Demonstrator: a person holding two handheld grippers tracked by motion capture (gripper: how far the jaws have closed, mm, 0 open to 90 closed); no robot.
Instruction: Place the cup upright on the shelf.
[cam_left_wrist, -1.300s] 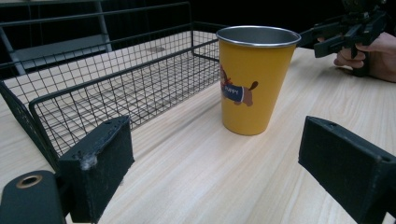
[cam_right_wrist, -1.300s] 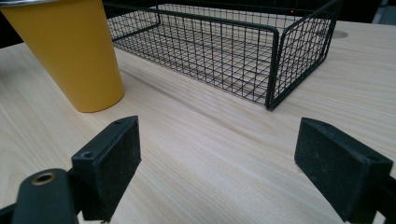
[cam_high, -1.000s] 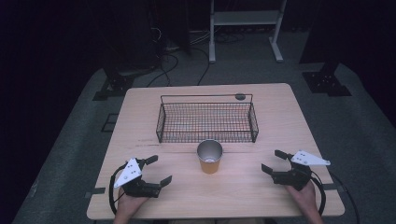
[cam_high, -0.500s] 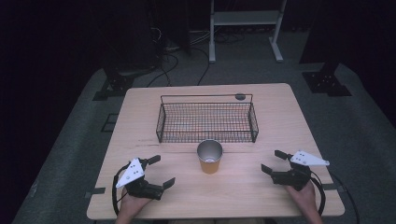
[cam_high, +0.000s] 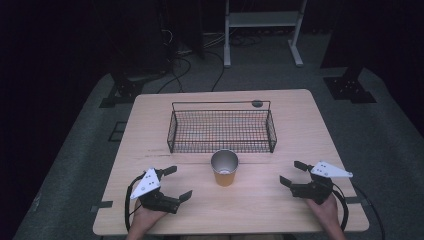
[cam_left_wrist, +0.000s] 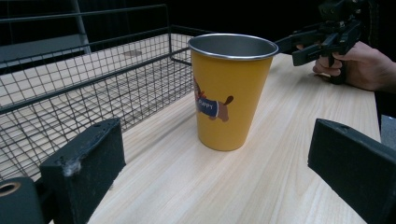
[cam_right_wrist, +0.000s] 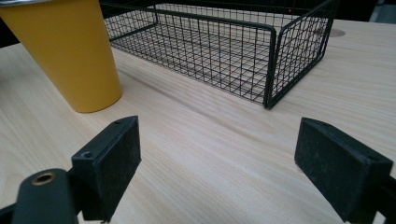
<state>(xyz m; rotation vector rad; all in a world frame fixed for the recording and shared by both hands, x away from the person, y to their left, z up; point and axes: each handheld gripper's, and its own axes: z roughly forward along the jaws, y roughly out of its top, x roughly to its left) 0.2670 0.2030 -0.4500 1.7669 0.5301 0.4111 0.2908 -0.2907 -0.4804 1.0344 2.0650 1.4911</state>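
Meanwhile both grippers' fingers (cam_left_wrist: 84, 163) gape wide, touching nothing, flanking the yellow cup (cam_high: 224, 169).

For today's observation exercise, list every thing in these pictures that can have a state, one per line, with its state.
Yellow cup: upright on the table, nothing visible inside, free of both grippers.
Wire basket: upright behind the cup, empty.
Left gripper: open, holding nothing, aimed at the cup.
Right gripper: open, holding nothing, low over the table.
Table: level, bearing cup and basket.
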